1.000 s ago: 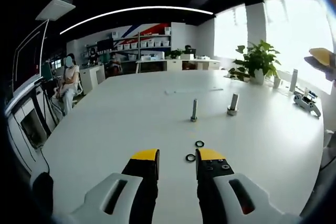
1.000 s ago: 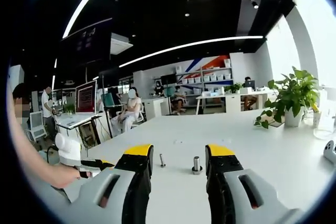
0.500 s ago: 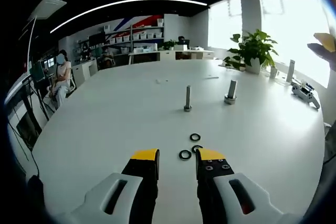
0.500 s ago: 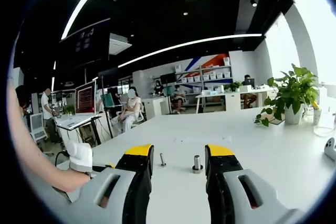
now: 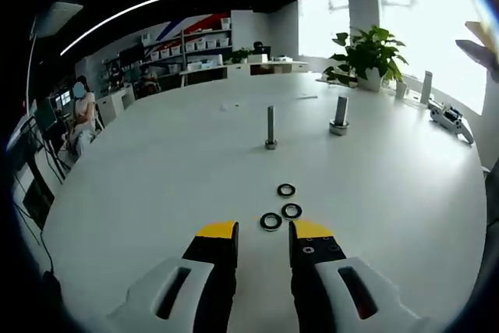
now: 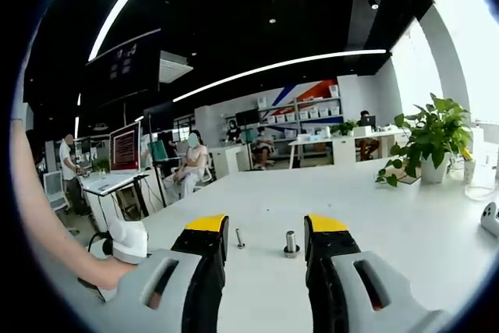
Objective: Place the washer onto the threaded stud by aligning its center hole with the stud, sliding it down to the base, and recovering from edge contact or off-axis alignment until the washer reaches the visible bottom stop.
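In the left gripper view three dark washers lie on the white table (image 5: 156, 185): one (image 5: 270, 221) just ahead of my jaws, one (image 5: 291, 210) beside it, one (image 5: 286, 189) farther off. A thin threaded stud (image 5: 270, 128) stands upright beyond them, with a thicker stud (image 5: 340, 114) to its right. My left gripper (image 5: 263, 230) hovers open just short of the washers, nothing between its yellow-tipped fingers. In the right gripper view my right gripper (image 6: 266, 224) stands open and empty, framing the thick stud (image 6: 291, 242) and the thin stud (image 6: 240, 238) farther away.
A potted plant (image 5: 365, 52) and a white game controller (image 5: 450, 120) sit at the table's far right. A person's arm and hand (image 6: 54, 247) holding the other gripper come in at left of the right gripper view. People sit at desks in the background.
The left gripper view has tilted down and moved forward, so the washers now lie right in front of the jaws. The right gripper view has barely shifted. Both grippers stay open.
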Motion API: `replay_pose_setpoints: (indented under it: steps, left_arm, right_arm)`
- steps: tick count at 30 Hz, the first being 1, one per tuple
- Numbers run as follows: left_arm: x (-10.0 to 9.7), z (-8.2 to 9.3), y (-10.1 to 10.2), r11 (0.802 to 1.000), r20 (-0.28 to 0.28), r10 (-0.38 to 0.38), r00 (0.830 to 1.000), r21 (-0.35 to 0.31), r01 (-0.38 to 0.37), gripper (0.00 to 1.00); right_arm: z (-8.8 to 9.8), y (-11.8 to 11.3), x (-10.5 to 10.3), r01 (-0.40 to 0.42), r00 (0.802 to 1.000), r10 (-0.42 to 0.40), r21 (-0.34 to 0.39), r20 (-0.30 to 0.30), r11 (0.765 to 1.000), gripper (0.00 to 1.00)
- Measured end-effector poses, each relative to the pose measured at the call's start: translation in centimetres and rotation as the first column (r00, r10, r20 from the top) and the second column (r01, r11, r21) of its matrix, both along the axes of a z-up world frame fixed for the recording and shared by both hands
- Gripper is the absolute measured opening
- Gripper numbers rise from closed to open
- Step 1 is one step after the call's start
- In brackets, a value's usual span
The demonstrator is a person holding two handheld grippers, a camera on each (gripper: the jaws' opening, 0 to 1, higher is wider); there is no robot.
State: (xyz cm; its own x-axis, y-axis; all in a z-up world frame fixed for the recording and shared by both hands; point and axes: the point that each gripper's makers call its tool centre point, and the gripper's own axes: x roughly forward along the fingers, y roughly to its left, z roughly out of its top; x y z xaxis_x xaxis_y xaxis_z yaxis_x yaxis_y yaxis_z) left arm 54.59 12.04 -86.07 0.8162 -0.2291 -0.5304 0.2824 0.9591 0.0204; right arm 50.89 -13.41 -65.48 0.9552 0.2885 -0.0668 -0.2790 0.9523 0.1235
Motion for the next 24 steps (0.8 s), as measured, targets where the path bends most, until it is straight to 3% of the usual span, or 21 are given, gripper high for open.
replay_pose_setpoints:
  steps: [5,24]
  left_arm:
    - [0.16,-0.66,-0.01,1.0,-0.016,-0.01,1.0,0.014,0.011,0.22]
    - [0.93,-0.62,-0.79,0.999,0.012,-0.049,0.999,0.004,0.049,0.15]
  right_arm:
    - [-0.08,0.05,-0.02,-0.001,1.0,0.001,0.002,-0.002,1.0,0.41]
    - [-0.14,-0.06,0.08,0.003,1.0,-0.003,0.011,-0.006,1.0,0.4]
